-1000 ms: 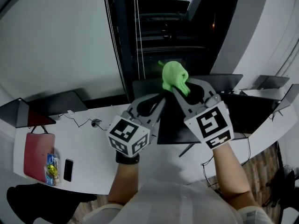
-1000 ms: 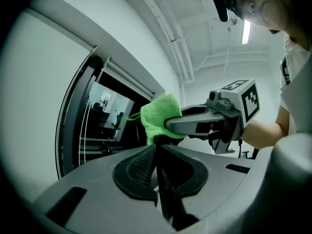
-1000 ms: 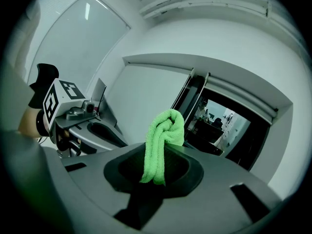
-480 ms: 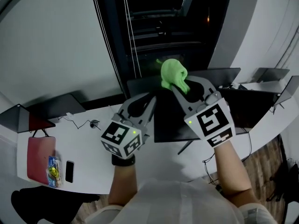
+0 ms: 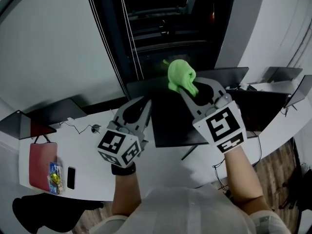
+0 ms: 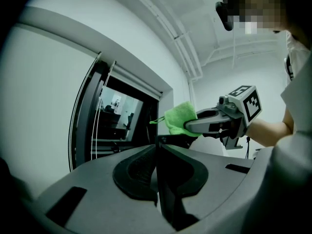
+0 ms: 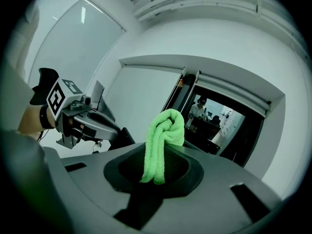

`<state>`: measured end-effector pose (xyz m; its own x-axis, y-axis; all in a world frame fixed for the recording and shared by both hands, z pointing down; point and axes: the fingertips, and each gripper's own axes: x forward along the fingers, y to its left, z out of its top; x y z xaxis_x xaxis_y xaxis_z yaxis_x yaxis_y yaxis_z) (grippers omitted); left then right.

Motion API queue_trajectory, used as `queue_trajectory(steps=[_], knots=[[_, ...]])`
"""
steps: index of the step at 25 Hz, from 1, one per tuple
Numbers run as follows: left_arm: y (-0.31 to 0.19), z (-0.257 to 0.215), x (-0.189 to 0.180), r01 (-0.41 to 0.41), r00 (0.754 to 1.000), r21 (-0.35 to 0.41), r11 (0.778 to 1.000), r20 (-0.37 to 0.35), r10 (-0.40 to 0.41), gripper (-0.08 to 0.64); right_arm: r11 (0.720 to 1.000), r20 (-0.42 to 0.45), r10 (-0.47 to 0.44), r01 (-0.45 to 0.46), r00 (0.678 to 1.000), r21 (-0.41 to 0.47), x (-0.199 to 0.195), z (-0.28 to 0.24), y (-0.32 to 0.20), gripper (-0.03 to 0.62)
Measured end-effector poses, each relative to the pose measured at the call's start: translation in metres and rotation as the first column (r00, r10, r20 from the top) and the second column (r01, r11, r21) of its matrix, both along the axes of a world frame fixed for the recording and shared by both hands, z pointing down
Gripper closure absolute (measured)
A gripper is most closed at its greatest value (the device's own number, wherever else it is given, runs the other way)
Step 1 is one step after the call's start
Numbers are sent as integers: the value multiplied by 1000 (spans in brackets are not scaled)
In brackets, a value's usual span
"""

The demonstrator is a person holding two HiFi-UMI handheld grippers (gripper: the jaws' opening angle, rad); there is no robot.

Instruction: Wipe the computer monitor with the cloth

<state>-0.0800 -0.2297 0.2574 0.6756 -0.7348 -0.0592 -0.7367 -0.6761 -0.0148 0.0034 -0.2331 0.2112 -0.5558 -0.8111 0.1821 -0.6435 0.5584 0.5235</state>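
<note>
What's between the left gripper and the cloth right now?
Nothing: in the head view the gap between left gripper and green cloth is bare, only the monitor's dark screen behind it.

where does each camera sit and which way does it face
Head view: on the person's head, looking steeply down at the monitor, both forearms, left gripper and right gripper holding the cloth.
Left gripper view: on the left gripper, looking along its closed jaws toward the right gripper and cloth.
Right gripper view: on the right gripper, looking past the clamped cloth at the left gripper.
Shared: all three show the cloth.
</note>
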Motion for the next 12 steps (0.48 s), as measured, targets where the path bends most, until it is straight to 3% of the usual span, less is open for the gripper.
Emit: queue_trajectory(steps=[12], knots=[[-1,0,-8,76,997,-11,997,-6,-76,538,1000,-1,-5,5,1000,-8,19,1,2,523]])
